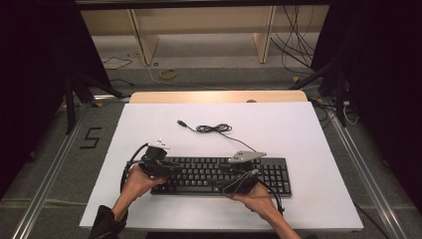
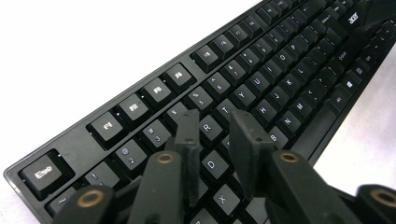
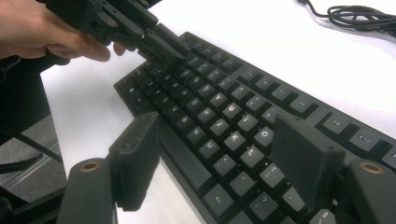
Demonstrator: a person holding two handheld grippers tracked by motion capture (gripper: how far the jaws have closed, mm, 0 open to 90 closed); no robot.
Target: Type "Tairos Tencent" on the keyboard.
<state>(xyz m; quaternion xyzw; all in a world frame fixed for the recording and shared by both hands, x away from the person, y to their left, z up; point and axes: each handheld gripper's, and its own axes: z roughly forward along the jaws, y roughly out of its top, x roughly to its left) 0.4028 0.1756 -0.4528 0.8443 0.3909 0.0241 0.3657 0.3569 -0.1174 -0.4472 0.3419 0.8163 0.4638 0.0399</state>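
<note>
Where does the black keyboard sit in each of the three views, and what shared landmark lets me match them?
High view: keyboard lies lower centre on the white table, under both hand-held grippers.
Left gripper view: it runs diagonally from Esc at lower left to upper right.
Right gripper view: it runs from upper left to lower right.
Shared landmark: the left hand-held gripper over the keyboard's left end.

Keyboard (image 1: 221, 175): black, full-size, wired, with white-lettered keys. It was laid flat, keys upward, lengthwise across the near part of the white tabletop (image 1: 308, 144). Its cable (image 1: 214, 128) was seen loosely coiled behind it.
</note>
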